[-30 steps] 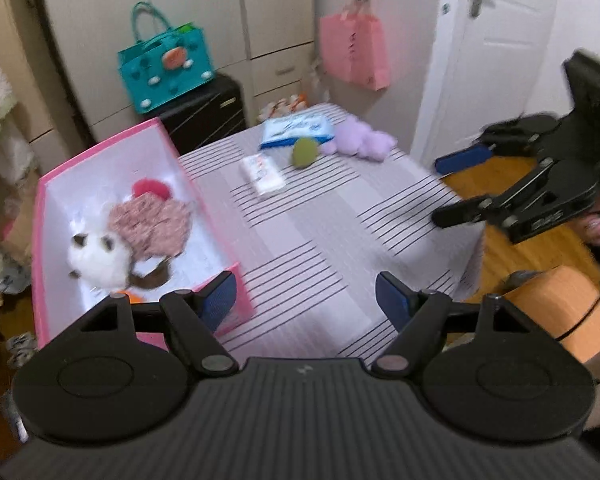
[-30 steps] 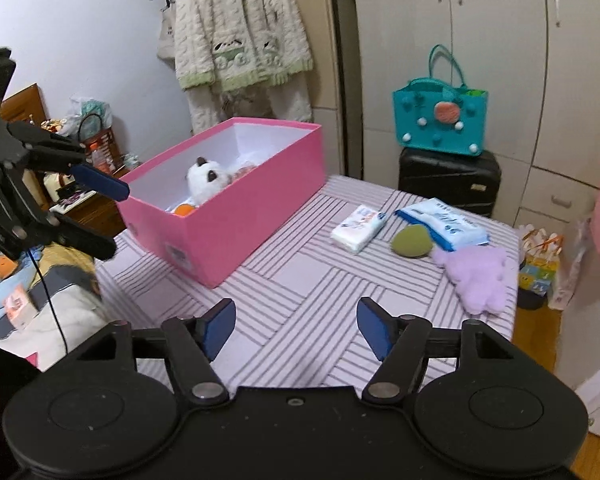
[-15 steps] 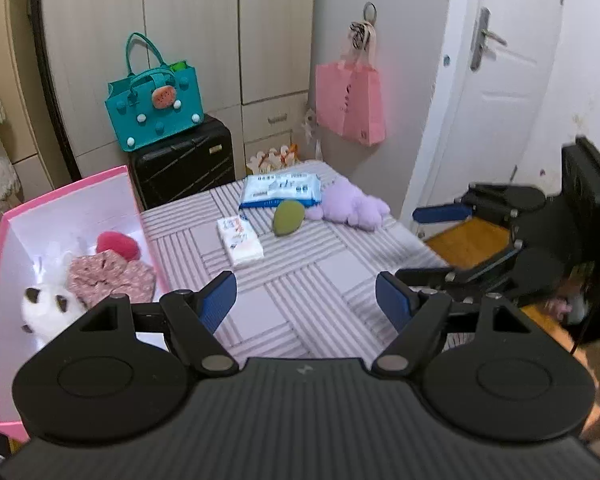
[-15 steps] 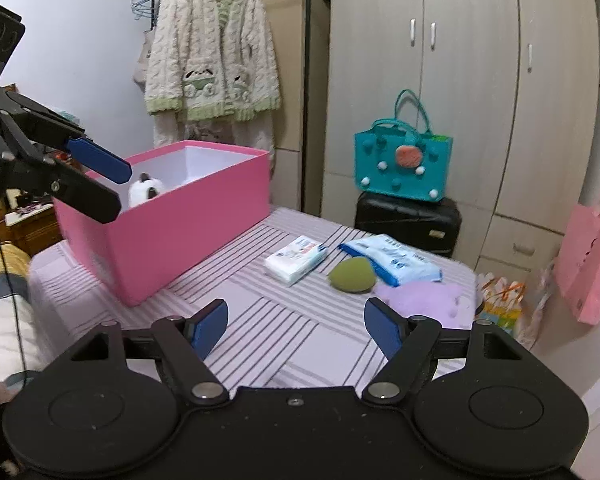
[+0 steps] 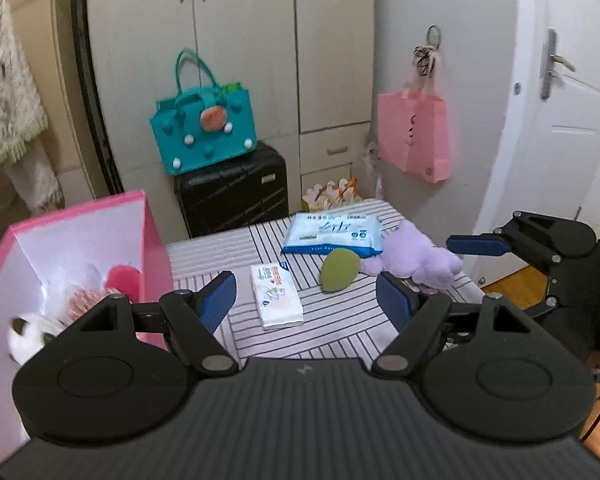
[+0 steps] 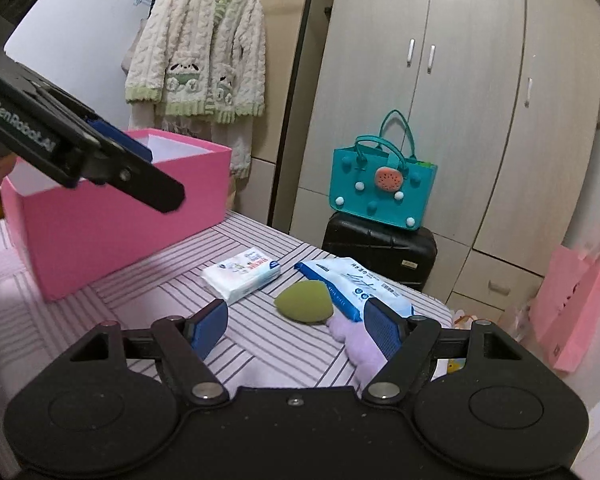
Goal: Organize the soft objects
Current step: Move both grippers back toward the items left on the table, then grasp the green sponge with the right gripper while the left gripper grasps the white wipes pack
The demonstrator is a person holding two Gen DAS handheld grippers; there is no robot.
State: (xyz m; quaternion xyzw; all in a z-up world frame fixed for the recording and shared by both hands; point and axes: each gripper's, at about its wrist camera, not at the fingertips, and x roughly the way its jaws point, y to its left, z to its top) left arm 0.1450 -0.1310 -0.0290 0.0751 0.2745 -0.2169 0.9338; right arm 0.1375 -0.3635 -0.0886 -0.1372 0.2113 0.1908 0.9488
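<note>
— Behind the table (image 5: 332, 332) with the striped cloth stands a wardrobe (image 5: 236, 40), and a teal bag (image 5: 204, 136) sits on a black suitcase (image 5: 232, 192) in front of it. What lies on the table?

— At the left edge is a pink box (image 5: 148, 240). Inside I can see a white plush toy (image 5: 28, 332), a pink knitted thing (image 5: 88, 300) and something red (image 5: 124, 280) behind it. They are a little blurred.

— And outside the box?

— A small tissue pack (image 5: 276, 296) lies near the middle of the table. Just beside it, toward the far right corner, is a green sponge (image 5: 338, 274). Behind the sponge lies a blue pack of wipes (image 5: 332, 236) at the far edge. A purple plush toy (image 5: 416, 260) lies at the right edge, touching the wipes; whether it touches the sponge I cannot tell.

— How are the grippers?

— The left gripper (image 5: 306, 300) is open, nothing is between its fingers, and it points at the tissue pack from above the near side of the table. The right gripper (image 6: 294, 328) is also open; its jaws have just been opening wider, and they press on nothing. In the right wrist view the green sponge is seen between its fingertips, and the right fingertip (image 6: 382, 330) covers a part of the purple plush toy. If it touches the toy, I cannot tell.

— Anything else in the room?

— A pink bag (image 5: 414, 136) hangs by the white door (image 5: 560, 120), and a knitted cardigan (image 6: 200, 52) hangs on the wall behind the box.
</note>
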